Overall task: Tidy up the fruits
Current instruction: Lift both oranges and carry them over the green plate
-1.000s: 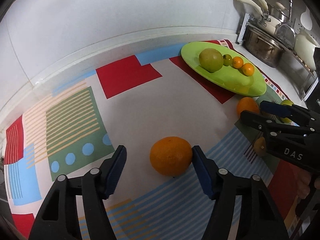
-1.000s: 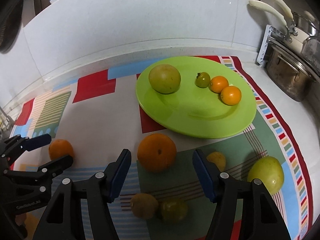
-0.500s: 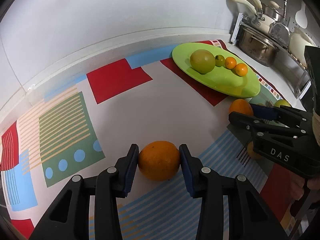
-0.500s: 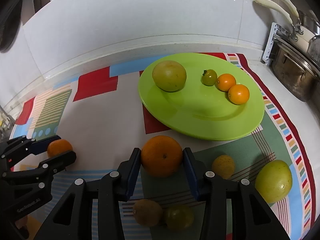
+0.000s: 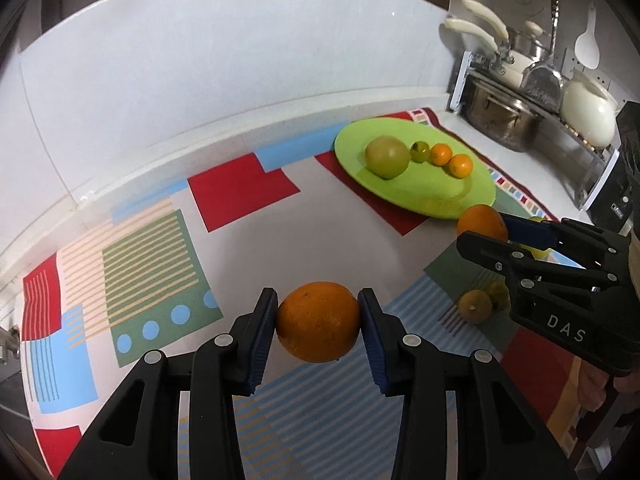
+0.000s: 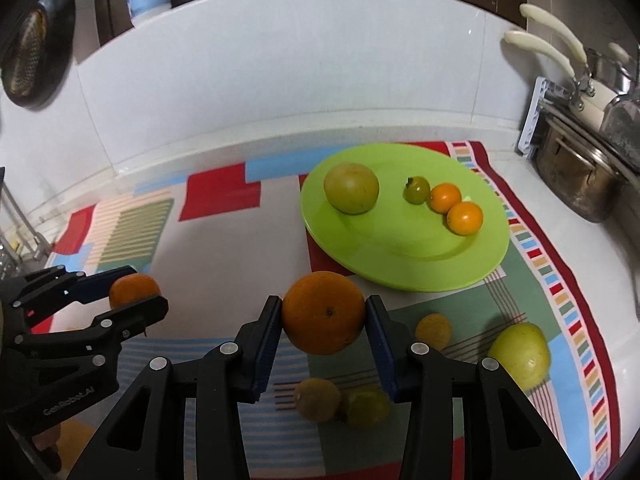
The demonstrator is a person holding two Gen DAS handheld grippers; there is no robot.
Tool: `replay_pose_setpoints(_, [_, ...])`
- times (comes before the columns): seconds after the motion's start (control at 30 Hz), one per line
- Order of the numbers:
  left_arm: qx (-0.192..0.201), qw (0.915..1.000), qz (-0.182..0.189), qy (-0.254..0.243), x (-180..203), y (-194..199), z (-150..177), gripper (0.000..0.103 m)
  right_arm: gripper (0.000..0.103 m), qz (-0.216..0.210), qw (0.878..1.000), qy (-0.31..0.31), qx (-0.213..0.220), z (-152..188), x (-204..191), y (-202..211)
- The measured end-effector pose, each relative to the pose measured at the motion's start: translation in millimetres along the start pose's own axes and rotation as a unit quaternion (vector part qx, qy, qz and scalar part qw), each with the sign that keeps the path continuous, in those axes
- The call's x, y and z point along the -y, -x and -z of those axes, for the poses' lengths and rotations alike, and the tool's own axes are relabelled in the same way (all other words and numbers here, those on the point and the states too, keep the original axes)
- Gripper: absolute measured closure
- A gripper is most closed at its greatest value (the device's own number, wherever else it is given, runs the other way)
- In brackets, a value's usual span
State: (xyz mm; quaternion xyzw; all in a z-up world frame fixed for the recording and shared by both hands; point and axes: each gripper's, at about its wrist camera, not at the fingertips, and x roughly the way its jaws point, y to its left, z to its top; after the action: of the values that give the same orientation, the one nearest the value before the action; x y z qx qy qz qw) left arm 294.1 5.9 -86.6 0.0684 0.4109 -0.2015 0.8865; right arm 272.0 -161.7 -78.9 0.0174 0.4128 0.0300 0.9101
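The left tool (image 5: 318, 322) grips an orange (image 5: 318, 321); the right tool (image 6: 323, 316), marked "DAS", grips a second orange (image 6: 323, 313) beside the plate (image 6: 472, 264) rim.

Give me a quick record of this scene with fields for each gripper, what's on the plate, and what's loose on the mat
left gripper: shut on left orange
right gripper: shut on right orange
green plate: large yellow-green fruit, small green fruit, two small oranges
loose on mat: four yellowish or green fruits, including pale green fruit
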Motion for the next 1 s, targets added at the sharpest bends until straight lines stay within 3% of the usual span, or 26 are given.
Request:
replay_pose_setpoints(0.63, [0.077, 0.9968, -0.008, -0.018, 40, 65, -15, 0.062, 0.06, -0.002, 0.997, 0.003, 0.071, -1, 6, 79])
replay_pose_setpoints(1.0, [0.1, 0.9946, -0.021, -0.019, 68, 76, -32, 0.062, 0.06, -0.005, 0.995, 0.011, 0.094, -7, 29, 104])
